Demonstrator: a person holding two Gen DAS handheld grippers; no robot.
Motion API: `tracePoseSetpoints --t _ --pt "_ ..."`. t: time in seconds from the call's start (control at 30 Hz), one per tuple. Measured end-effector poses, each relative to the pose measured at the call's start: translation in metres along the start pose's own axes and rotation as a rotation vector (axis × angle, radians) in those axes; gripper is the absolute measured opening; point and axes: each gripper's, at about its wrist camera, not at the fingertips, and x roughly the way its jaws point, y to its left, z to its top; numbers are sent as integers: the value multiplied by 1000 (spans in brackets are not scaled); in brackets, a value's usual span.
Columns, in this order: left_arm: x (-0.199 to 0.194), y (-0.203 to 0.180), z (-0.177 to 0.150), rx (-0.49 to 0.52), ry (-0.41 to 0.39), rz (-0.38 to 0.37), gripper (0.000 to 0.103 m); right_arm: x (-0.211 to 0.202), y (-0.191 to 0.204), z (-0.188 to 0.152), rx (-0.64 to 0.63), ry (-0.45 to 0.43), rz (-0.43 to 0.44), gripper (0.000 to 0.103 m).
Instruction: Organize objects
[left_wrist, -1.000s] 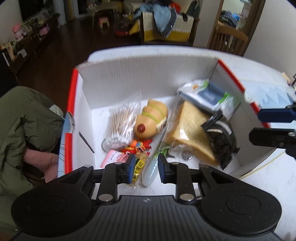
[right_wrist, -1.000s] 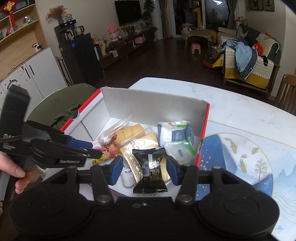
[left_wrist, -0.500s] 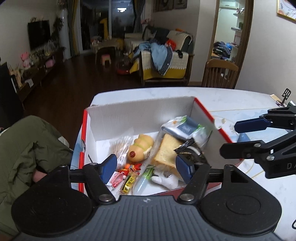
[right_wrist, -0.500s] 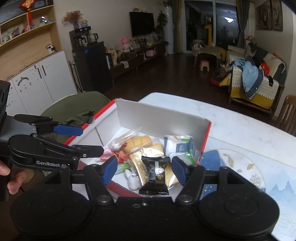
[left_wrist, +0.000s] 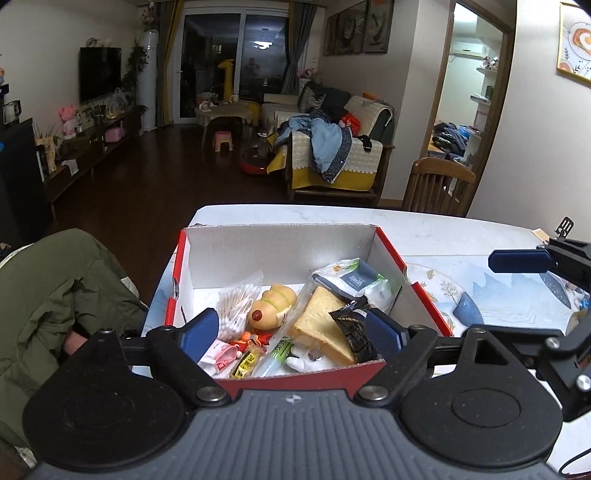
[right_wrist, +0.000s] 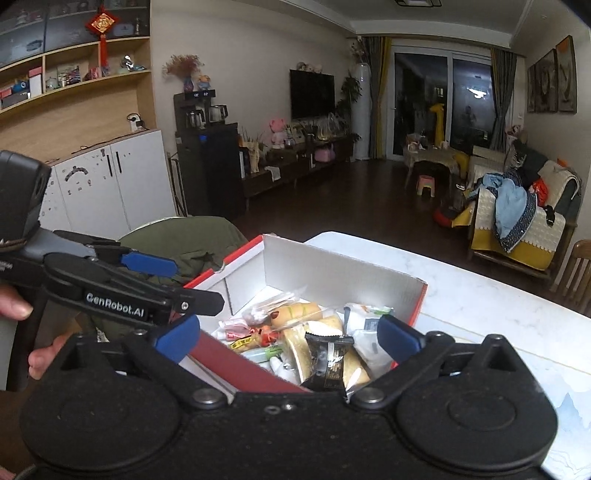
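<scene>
hovering above the red box (left_wrist: 391, 254) | our left gripper (left_wrist: 291, 332) and right gripper (right_wrist: 288, 338) both gape wide, empty | black snack packet (right_wrist: 328, 360) lies below, nearer our right, long axis pointing away from us

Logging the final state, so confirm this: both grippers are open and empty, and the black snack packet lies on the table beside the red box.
One thing is wrong: the black snack packet lies inside the red box, on the bread, as the right wrist view shows. The left gripper and right gripper are indeed open and empty.
</scene>
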Motion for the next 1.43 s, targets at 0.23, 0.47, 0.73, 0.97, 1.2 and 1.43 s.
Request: tracePoseSetpoints --t 0.23,0.47,0.73,0.97,1.2,1.43 --pt "-10 1 -10 -45 -42 -5 102 -10 1 -8 7 -26 -3 103" --pt "-18 -3 -19 -68 -66 7 103 -18 0 -14 32 -51 -20 103" --pt "-28 -12 -26 -72 -73 13 103 -23 -1 -19 53 -65 -29 103" --pt "-32 -26 -30 -10 -105 54 103 -25 0 -23 59 -60 -23 103" --pt "-29 -28 -30 -11 -104 92 103 -27 1 -29 63 -50 -17 103" --pt "-27 -26 -29 -34 -84 77 103 -27 -4 -32 83 -47 -25 103"
